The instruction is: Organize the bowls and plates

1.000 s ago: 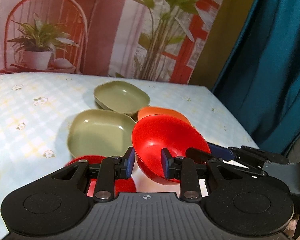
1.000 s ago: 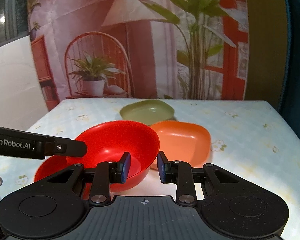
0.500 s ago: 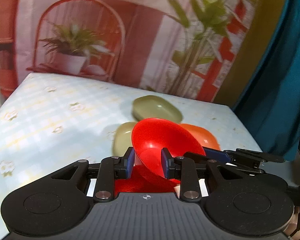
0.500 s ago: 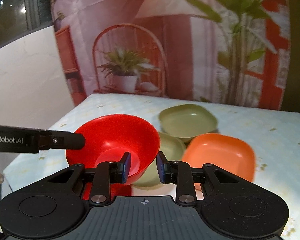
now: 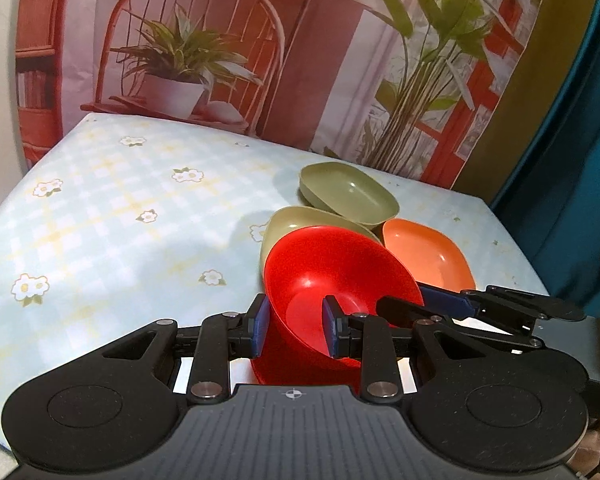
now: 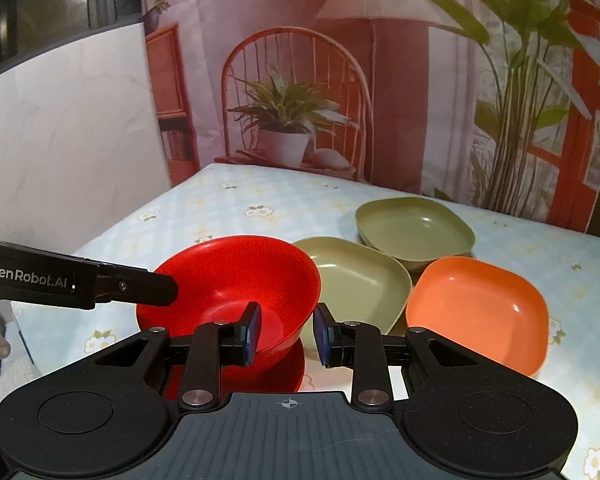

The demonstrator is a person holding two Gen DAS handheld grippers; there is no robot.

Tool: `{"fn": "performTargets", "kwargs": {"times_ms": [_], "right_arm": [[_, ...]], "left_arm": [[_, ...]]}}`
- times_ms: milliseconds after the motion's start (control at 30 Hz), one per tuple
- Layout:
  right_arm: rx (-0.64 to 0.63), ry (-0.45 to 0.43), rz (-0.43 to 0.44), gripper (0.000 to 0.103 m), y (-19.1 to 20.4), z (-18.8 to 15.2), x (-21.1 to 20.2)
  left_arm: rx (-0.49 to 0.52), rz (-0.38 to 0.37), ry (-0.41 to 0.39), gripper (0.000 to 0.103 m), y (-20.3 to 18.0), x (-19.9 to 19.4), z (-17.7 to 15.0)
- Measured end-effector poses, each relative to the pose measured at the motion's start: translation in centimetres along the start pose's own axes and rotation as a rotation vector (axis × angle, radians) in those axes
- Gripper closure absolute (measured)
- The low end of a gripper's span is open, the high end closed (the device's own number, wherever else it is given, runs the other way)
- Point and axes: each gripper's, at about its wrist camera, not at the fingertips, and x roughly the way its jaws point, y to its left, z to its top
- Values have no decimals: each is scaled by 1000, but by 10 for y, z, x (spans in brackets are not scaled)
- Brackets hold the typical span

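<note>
A red bowl is held above the table between both grippers. My left gripper is shut on its near rim, and my right gripper is shut on its opposite rim. The bowl hangs above a red plate at the table's front. Behind it lie two olive green square plates and an orange square plate. The left gripper's arm shows in the right wrist view, the right gripper's fingers in the left wrist view.
The table has a pale blue flowered cloth. A printed backdrop stands behind it. A teal curtain hangs to the right, and a white wall stands at the left.
Both grippers have carried the red bowl to the left and toward the front. The green and orange plates now lie farther to the right of it.
</note>
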Motion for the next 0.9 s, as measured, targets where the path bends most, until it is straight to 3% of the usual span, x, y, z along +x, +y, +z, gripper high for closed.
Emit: {"fn": "performTargets", "kwargs": {"times_ms": [900], "right_arm": [[-16,48,16,75,3,-20,0]], "left_arm": [[-81,-8,64,73,14,12,-19]]}}
